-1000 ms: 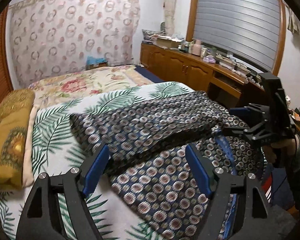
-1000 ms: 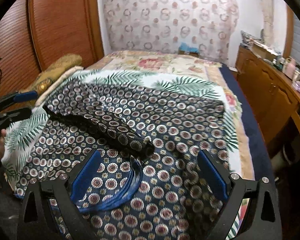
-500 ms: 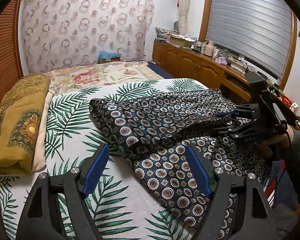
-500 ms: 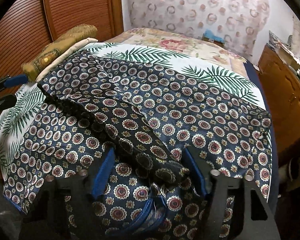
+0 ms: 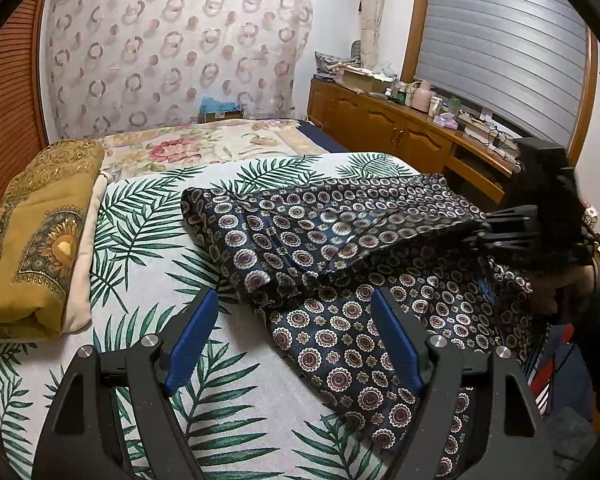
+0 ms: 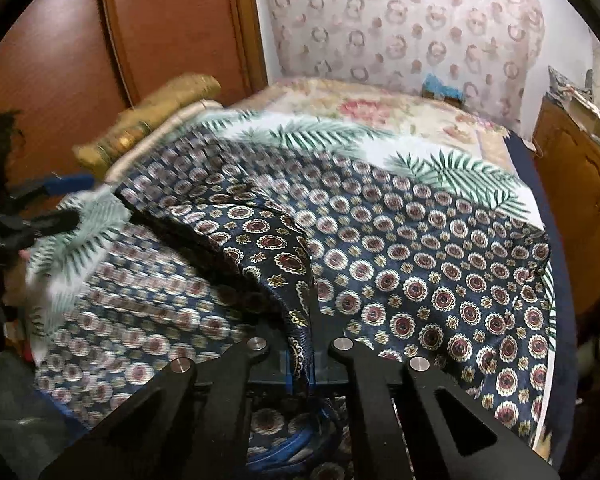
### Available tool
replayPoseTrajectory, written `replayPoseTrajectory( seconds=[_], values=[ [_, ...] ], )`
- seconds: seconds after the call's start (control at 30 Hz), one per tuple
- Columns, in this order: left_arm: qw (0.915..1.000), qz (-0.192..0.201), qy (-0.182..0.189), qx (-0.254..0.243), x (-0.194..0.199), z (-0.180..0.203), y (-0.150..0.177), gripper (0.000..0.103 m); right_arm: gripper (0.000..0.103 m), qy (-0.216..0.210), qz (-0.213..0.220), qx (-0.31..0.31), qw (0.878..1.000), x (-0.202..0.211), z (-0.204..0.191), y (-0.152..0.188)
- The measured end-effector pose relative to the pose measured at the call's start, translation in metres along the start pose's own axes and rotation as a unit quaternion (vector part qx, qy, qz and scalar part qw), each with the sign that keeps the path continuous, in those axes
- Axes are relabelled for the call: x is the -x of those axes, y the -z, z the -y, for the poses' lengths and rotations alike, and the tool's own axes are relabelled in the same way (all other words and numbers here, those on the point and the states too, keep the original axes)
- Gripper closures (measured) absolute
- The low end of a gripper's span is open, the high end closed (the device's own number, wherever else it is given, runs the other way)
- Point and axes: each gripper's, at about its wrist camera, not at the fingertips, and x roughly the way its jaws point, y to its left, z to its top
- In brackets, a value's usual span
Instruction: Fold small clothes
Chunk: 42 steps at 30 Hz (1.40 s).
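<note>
Navy garment [image 5: 340, 248] with round medallion print, thin and silky, lying creased and partly doubled over on palm-leaf bedsheet [image 5: 148, 248]. Folded mustard blanket [image 5: 32, 240], gold-patterned, at sheet's left edge. Right gripper [image 6: 302, 354] clenched on a bunched fold of the garment, lifting it into a ridge. Left gripper [image 5: 288, 336] spread wide, blue pads [image 5: 190, 340] bare, hovering at garment's near edge, touching nothing.

palm-leaf sheet [image 5: 148, 236] on bed | folded gold blanket [image 5: 40, 232] at left edge | wooden cabinet [image 5: 384, 136] beside bed
</note>
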Motion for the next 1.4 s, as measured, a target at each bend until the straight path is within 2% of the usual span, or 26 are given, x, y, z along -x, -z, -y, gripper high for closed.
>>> replayPoseTrajectory(
  seconds=[0.2, 0.37, 0.63, 0.8, 1.0, 1.23, 1.4],
  values=[
    [1.0, 0.006, 0.002, 0.0, 0.003, 0.001, -0.001, 0.024, 0.1, 0.004, 0.054, -0.016, 0.998, 0.043, -0.009, 0.014],
    [0.9998, 0.016, 0.007, -0.003, 0.007, 0.006, -0.002, 0.024, 0.1, 0.031, 0.072, -0.044, 0.996, 0.079, -0.002, 0.035],
    [0.9996, 0.02, 0.016, -0.012, 0.006, 0.017, -0.005, 0.024, 0.1, 0.094, 0.058, -0.072, 0.991, 0.117, 0.012, 0.075],
    [0.9994, 0.021, 0.019, -0.018, 0.007, 0.022, -0.006, 0.024, 0.1, 0.108, 0.042, -0.089, 0.989, 0.119, 0.013, 0.085],
    [0.9993, 0.023, 0.018, -0.024, 0.008, 0.027, -0.007, 0.024, 0.1, 0.111, 0.037, -0.088, 0.989, 0.124, 0.005, 0.081],
    [0.9992, 0.025, 0.017, -0.026, 0.009, 0.028, -0.007, 0.024, 0.07, 0.136, 0.041, -0.053, 0.988, 0.135, -0.004, 0.071],
    [0.9992, 0.024, 0.017, -0.025, 0.008, 0.028, -0.007, 0.024, 0.052, 0.115, 0.062, -0.03, 0.991, 0.141, -0.02, 0.062]
  ],
)
